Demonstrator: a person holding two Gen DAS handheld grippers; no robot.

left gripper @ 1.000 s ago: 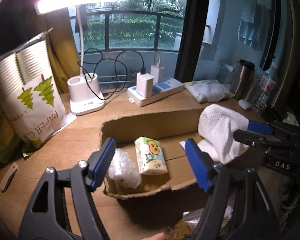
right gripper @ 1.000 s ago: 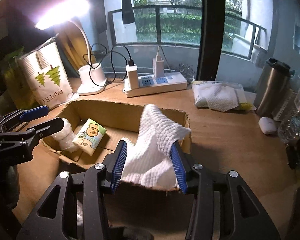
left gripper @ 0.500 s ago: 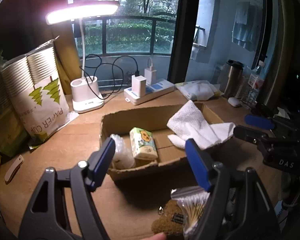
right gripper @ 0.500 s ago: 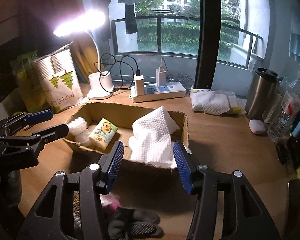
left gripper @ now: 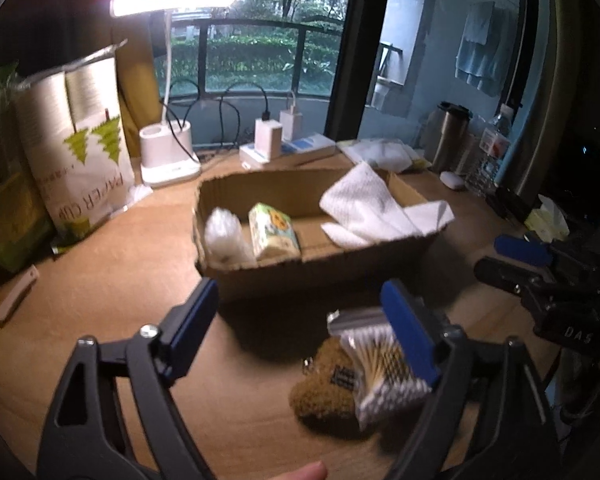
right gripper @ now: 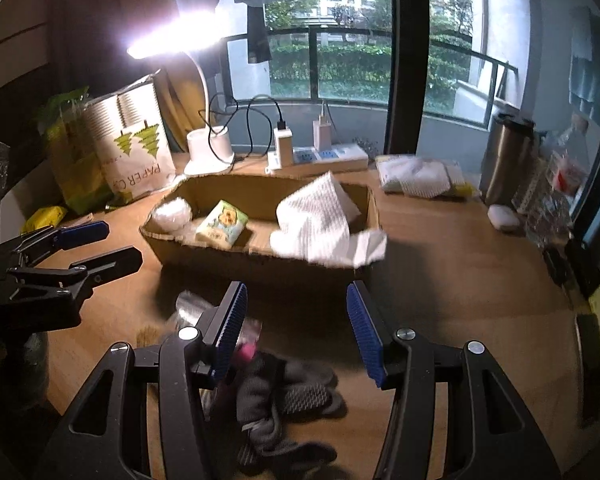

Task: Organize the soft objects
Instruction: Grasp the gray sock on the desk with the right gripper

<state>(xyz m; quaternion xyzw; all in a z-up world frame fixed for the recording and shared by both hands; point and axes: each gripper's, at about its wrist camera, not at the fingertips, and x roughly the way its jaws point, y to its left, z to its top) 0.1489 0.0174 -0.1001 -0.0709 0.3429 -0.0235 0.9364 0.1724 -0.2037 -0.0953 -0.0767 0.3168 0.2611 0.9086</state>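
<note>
Left wrist view: left gripper (left gripper: 300, 318) held above the wooden desk (left gripper: 112, 296) short of the cardboard box (left gripper: 316, 272), blue-padded jaws just widened and standing apart, gripping nothing. Just under the right-hand finger, a clear pack of cotton swabs (left gripper: 380, 364) lying over a brown plush toy (left gripper: 324, 392). Inside the box: a white wad (left gripper: 224, 236) at the left end, a tissue packet (left gripper: 272, 232) beside it, a white cloth (left gripper: 376, 212) draped over the right rim. Right gripper (left gripper: 512, 260) visible at the frame's right edge.

Right wrist view: right gripper (right gripper: 296, 328) jaws apart, empty, having opened slightly moments earlier. Below and between them, dark grey socks (right gripper: 284, 400) heaped on the desk, something pink beside them. Box behind, cloth hanging over its near right corner. Paper-cup bag (right gripper: 136, 148), lit desk lamp (right gripper: 208, 148) and power strip (right gripper: 320, 158) along the window.
</note>
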